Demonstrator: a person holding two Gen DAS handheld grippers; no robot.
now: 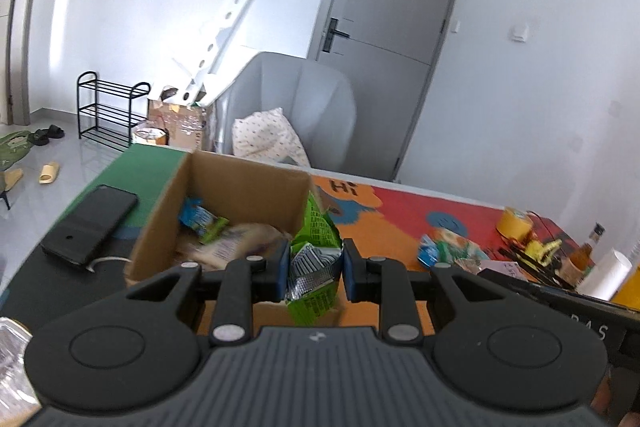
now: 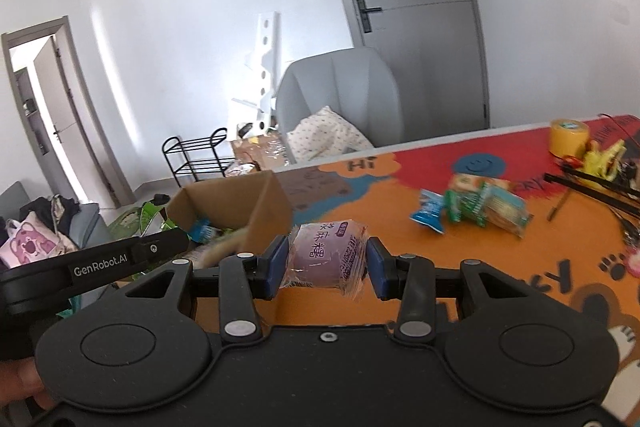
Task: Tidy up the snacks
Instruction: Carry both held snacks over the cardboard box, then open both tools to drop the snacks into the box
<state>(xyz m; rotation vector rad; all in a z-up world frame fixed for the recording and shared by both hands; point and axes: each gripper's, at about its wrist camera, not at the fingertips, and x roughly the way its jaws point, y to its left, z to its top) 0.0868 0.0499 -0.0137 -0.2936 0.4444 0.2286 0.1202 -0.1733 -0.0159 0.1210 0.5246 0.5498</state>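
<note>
My left gripper (image 1: 315,269) is shut on a green and silver snack packet (image 1: 316,247) and holds it at the near right corner of an open cardboard box (image 1: 240,183). The box holds several snack packets (image 1: 208,223). My right gripper (image 2: 327,263) is shut on a purple wrapped snack (image 2: 326,257) and holds it above the colourful mat, to the right of the cardboard box (image 2: 236,199). Loose snack packets (image 2: 472,205) lie on the mat further right; they also show in the left wrist view (image 1: 448,249).
A black phone (image 1: 90,223) lies left of the box. A yellow tape roll (image 2: 568,137), black sticks (image 2: 588,187) and small clutter sit at the table's far right. A paper roll (image 1: 604,273) stands near the right edge. A grey armchair (image 1: 296,107) stands beyond the table.
</note>
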